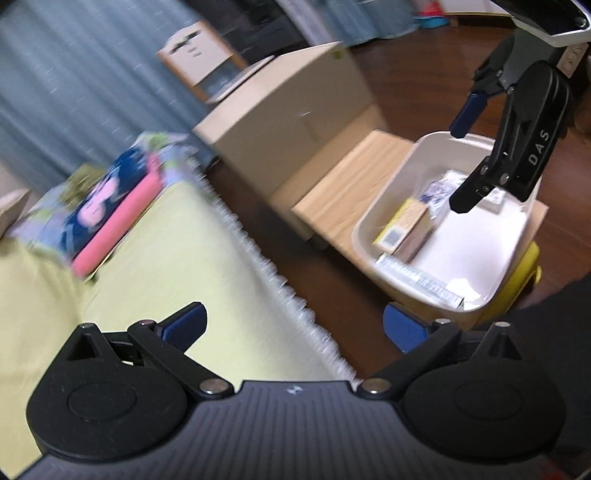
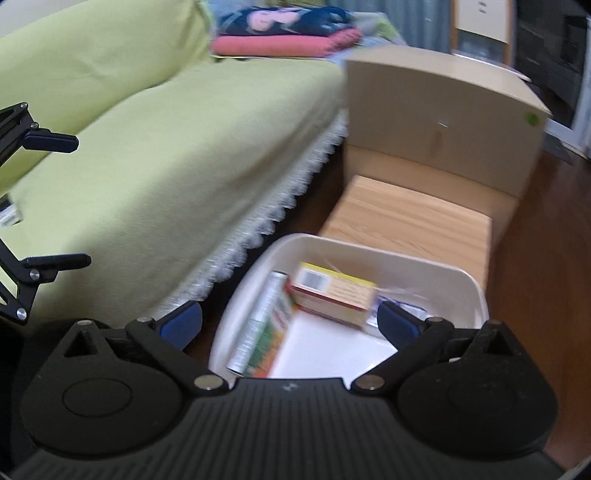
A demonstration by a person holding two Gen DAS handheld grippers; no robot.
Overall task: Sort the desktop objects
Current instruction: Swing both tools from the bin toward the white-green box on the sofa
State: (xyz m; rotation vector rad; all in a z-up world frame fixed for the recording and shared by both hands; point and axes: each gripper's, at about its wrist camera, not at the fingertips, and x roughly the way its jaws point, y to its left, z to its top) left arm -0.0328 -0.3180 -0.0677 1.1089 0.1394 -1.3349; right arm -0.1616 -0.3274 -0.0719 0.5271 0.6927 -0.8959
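Note:
A white plastic bin [image 1: 491,254] [image 2: 469,288] stands on a low wooden table [image 1: 351,181] [image 2: 413,218]. It holds a yellow-topped box [image 1: 406,225] [image 2: 332,291], a long orange and green box [image 2: 264,332] and some plastic-wrapped packs [image 1: 439,188]. My left gripper [image 1: 295,325] is open and empty over the edge of the green sofa. My right gripper [image 2: 290,319] is open and empty just above the bin; it also shows in the left wrist view [image 1: 458,170], hanging over the bin.
A green-covered sofa [image 1: 147,258] [image 2: 166,147] with a lace fringe runs along the left. Folded pink and blue cloths [image 1: 110,218] [image 2: 288,33] lie on it. A beige cabinet [image 1: 288,110] [image 2: 443,110] stands behind the table. A yellow object [image 1: 524,277] sits under the bin. The floor is dark wood.

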